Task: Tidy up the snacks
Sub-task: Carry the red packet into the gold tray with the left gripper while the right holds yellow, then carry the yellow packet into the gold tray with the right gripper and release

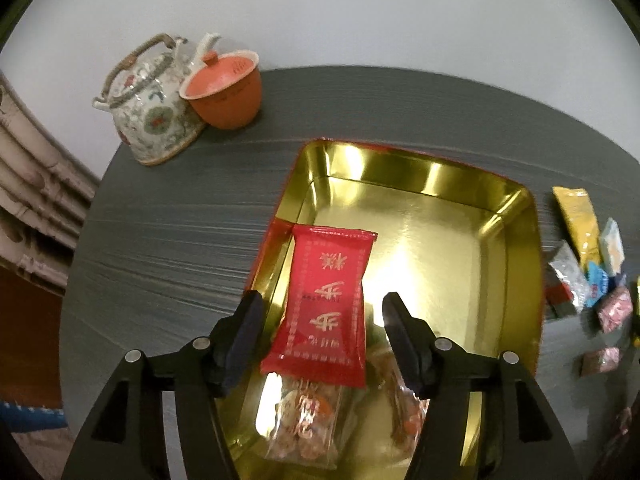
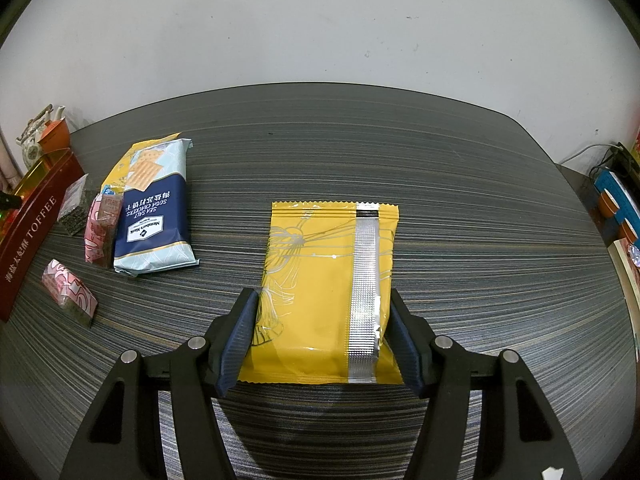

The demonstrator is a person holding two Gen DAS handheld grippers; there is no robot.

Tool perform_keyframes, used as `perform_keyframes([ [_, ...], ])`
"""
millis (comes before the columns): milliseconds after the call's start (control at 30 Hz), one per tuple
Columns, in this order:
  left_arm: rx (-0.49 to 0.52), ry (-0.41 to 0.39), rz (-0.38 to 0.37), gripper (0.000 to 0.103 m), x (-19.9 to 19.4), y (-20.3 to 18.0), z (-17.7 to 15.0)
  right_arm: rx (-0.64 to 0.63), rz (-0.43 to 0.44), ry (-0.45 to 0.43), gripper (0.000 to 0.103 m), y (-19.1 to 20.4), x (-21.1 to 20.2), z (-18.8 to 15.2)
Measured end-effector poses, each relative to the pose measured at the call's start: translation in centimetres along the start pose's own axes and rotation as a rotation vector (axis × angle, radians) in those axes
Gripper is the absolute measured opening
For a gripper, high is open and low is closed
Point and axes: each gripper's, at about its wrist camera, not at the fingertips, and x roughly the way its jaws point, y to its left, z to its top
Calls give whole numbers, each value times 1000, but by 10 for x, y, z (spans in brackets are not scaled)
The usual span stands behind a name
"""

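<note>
A dark striped table (image 2: 400, 152) stood against a plain white wall. In the gold-lined toffee tin (image 1: 440, 208) lay a red packet (image 1: 328, 300) over two clear-wrapped snacks; the left gripper (image 1: 320, 336) hung above it, fingers spread and clear of it. The right gripper (image 2: 320, 336) pinched a yellow packet (image 2: 320, 288) by its edges above the table. The cracker bag (image 2: 154, 208) and several small sweets (image 2: 70, 292) beside the tin remained unpacked, so most sorting seemingly lay ahead.

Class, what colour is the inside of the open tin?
Shiny gold tin, clearest in the left wrist view.
</note>
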Motion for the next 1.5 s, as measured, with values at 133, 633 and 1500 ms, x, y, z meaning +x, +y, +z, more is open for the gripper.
perform_keyframes([
  [133,-8,-51,11,62,-26,6,-15,0,0,0,59,0,0,0],
  [633,-145,-113,86,63,-75,70,-110,1,1,2,53,2,-1,0],
  [1500,-392,-118,98,77,-76,131,-141,-197,160,-84,52,167,-62,50],
])
